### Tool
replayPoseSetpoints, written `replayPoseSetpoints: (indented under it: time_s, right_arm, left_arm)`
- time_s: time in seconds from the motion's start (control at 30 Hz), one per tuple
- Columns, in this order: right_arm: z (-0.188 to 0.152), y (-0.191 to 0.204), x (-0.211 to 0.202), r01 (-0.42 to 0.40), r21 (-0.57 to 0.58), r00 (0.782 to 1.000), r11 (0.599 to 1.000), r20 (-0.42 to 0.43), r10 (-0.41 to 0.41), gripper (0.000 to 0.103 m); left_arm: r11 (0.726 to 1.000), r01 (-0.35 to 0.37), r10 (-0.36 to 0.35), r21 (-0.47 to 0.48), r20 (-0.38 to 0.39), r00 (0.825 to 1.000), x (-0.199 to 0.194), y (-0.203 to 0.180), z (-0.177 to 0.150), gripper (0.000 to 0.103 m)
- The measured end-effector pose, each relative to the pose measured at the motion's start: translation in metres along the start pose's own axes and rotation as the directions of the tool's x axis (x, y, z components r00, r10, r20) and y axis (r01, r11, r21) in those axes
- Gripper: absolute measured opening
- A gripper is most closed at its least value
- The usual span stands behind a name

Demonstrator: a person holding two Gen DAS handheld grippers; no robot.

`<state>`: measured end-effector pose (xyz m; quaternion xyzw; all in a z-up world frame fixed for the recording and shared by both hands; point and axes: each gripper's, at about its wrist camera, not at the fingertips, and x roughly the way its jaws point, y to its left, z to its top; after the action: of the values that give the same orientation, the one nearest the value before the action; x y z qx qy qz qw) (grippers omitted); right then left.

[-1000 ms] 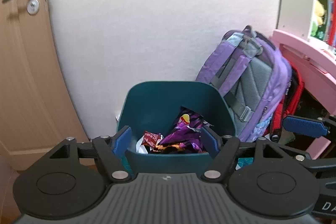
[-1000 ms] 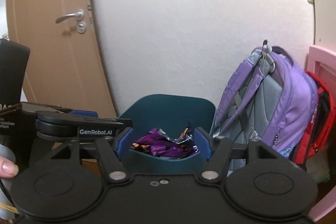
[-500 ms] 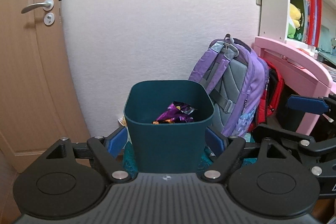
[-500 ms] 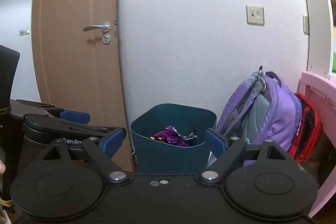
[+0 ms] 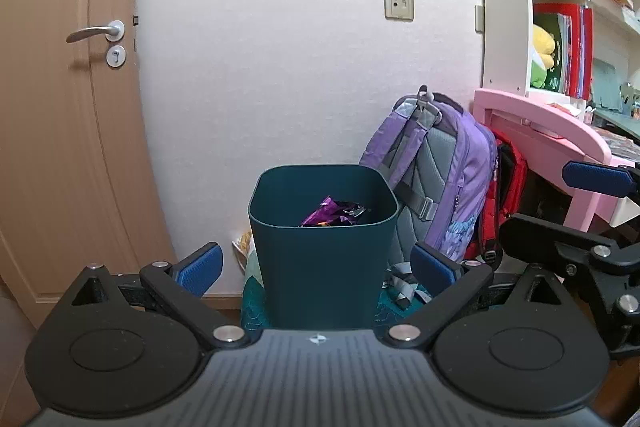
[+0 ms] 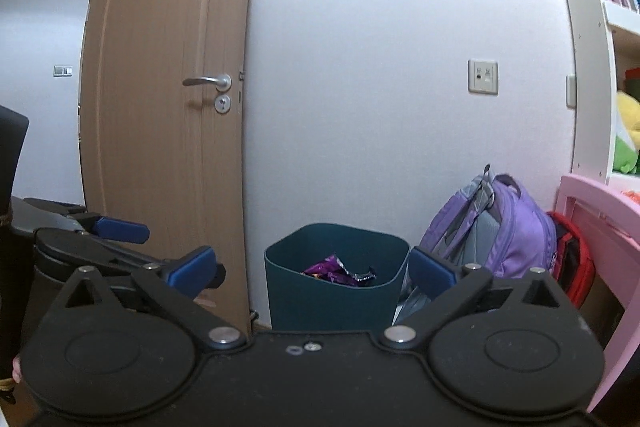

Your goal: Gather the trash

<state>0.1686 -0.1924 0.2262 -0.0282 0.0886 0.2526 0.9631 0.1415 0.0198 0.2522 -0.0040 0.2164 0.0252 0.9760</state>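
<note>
A dark teal trash bin stands on the floor against the white wall; it also shows in the right wrist view. A crumpled purple snack wrapper lies inside it, seen too in the right wrist view. My left gripper is open and empty, back from the bin and facing it. My right gripper is open and empty, farther back. Each gripper shows at the edge of the other's view: the right gripper, the left gripper.
A purple backpack and a red bag lean beside the bin on its right. A pink desk and a white bookshelf stand at the right. A wooden door is at the left.
Both grippers have pulled back and up from the bin, which now looks smaller and farther off. Both stay open and empty.
</note>
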Motion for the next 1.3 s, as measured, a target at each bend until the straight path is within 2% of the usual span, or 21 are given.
replayPoseSetpoints:
  time_s: [0.2, 0.7, 1.3]
  right_arm:
    - [-0.002, 0.003, -0.011, -0.01, -0.003, 0.999, 1.0, 0.039, 0.01, 0.103]
    - [-0.003, 0.003, -0.022, -0.009, -0.007, 0.998, 1.0, 0.065, 0.01, 0.103]
    - [-0.006, -0.005, -0.023, 0.047, 0.026, 0.997, 0.999, 0.059, -0.049, 0.103]
  left_arm:
    - [1.0, 0.014, -0.014, -0.014, 0.01, 1.0, -0.011, -0.001, -0.004, 0.101]
    - [1.0, 0.006, -0.004, -0.027, 0.045, 0.999, -0.027, -0.008, -0.007, 0.101]
    - [0.998, 0.006, -0.003, -0.059, 0.053, 0.999, -0.034, 0.001, -0.007, 0.101]
